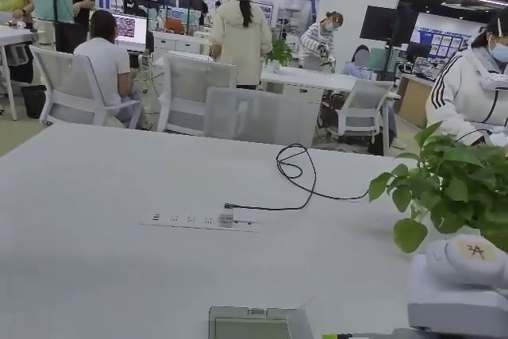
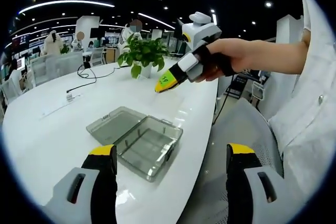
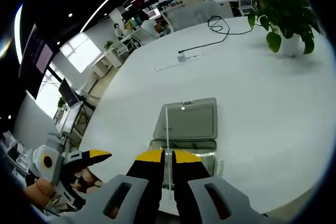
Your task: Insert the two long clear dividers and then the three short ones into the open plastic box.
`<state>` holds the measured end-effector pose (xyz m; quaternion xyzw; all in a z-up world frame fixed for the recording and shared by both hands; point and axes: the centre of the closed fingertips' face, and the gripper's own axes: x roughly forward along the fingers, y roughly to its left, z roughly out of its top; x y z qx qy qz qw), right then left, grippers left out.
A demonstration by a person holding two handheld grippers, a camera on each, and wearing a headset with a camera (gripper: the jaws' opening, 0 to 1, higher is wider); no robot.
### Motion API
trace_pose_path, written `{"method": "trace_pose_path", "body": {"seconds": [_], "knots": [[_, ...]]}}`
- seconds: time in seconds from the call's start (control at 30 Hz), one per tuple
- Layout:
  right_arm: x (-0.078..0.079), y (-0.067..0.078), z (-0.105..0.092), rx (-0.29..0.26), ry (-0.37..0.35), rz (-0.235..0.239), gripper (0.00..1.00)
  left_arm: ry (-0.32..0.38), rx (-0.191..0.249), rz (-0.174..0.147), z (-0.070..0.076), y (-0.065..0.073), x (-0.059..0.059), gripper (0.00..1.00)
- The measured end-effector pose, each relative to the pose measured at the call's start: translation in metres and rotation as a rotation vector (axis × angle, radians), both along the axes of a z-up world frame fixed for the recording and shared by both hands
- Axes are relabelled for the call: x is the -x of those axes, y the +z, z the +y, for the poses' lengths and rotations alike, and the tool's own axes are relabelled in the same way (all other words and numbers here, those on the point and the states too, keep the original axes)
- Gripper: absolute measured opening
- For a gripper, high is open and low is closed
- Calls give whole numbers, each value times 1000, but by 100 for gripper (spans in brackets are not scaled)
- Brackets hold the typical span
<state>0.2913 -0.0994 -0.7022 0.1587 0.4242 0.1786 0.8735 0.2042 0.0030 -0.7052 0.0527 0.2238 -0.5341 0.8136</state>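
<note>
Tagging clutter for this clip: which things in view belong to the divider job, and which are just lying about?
Job: open plastic box; clear divider, edge-on in the shut right gripper; left gripper, open.
Lying about: potted plant; black cable; power strip.

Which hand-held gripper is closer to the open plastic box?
Right, probably. The right hand-held gripper hovers just above the open plastic box, a clear divider in its jaws; the left hand-held gripper is farther off, at the table edge.
</note>
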Motion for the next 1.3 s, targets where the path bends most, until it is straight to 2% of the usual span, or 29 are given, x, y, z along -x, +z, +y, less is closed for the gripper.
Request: {"method": "trace_pose_path", "body": {"seconds": [0.3,0.37,0.57,0.63,1.0,1.3], "knots": [[2,-27,2,30,-82,78,7,-56,-17,-2,6,-12,5,92],[3,-32,1,57,-90,85,7,-68,-17,-4,8,-14,5,93],[3,-47,-2,69,-141,114,7,-96,-6,-8,10,-18,5,95],[4,-53,-5,93,-146,127,7,-100,-5,-7,11,-20,4,95],[13,-75,-4,109,-151,177,7,-119,21,5,7,-24,9,94],[14,-82,-3,120,-146,190,7,-123,32,16,5,-23,11,95]]}}
